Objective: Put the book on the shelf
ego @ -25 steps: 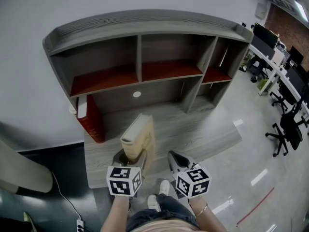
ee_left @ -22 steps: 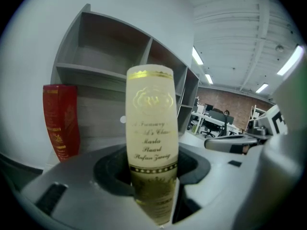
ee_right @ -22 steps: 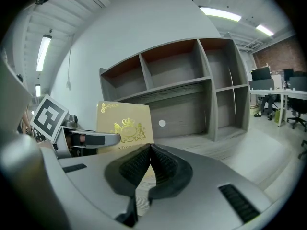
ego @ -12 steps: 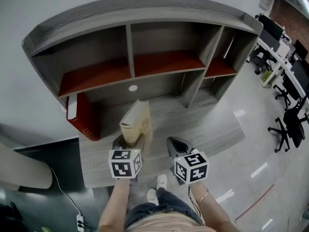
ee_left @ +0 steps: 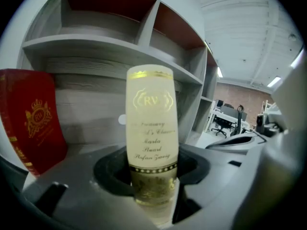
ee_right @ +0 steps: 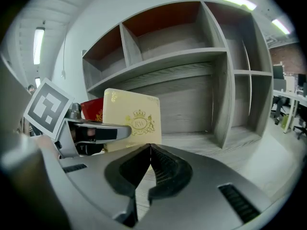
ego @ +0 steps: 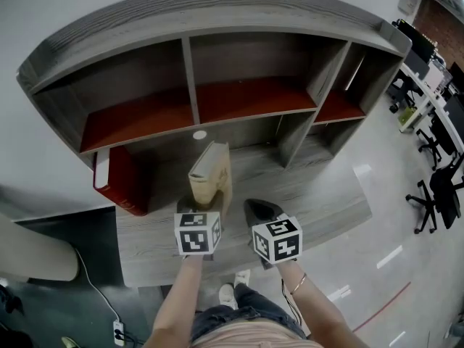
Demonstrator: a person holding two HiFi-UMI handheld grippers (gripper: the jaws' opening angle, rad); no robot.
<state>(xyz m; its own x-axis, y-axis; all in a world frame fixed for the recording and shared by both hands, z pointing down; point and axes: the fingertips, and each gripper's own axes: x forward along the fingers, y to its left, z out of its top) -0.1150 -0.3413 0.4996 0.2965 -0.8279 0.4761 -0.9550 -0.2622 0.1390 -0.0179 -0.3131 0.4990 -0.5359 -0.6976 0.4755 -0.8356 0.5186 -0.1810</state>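
Before shelf (ego: 217, 7), left gripper (ee_left: 152, 188) outstretched, gripping book (ee_left: 149, 114) (upright)

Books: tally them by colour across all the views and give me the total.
cream book: 1
red book: 1
Total: 2
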